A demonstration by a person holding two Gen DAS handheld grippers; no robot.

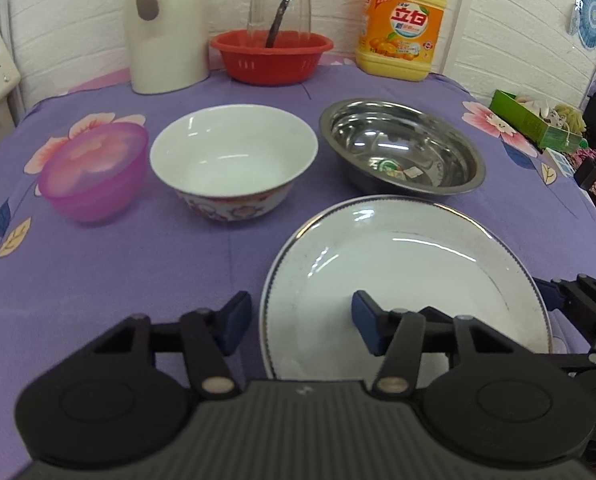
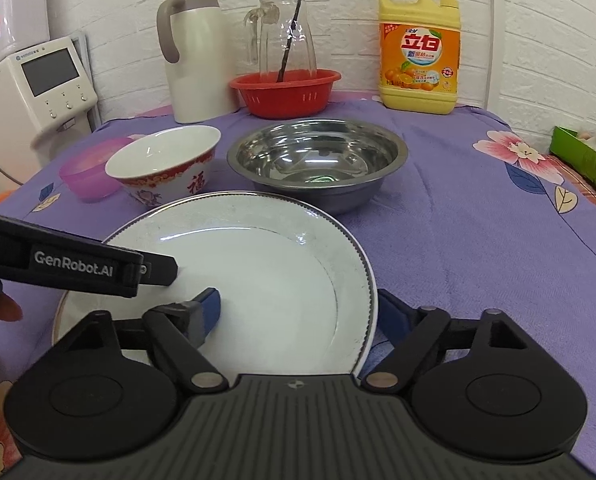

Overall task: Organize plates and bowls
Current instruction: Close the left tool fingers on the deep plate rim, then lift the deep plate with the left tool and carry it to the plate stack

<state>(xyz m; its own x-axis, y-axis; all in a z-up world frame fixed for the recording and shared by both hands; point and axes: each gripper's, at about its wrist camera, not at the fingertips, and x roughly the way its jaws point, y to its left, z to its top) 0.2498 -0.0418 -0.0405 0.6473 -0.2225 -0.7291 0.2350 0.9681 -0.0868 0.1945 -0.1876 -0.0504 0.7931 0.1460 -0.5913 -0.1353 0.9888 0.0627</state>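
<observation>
I am straddling the white plate's left rim with the left gripper, jaws apart and not yet pinching. The right gripper is bracketing the opposite rim, also unclamped, so both sides can share the lift.

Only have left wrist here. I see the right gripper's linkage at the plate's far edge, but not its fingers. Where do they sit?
Observer: In the right wrist view the right gripper is open and straddles the rim of the plate. One finger is over the plate's inside, the other outside the rim.
Operator: Ceramic bowl: I only get a floral pattern on its side. Anything else on it?
Observer: Yes. On the side turned to the right camera it bears a red character under a red patterned band.
</observation>
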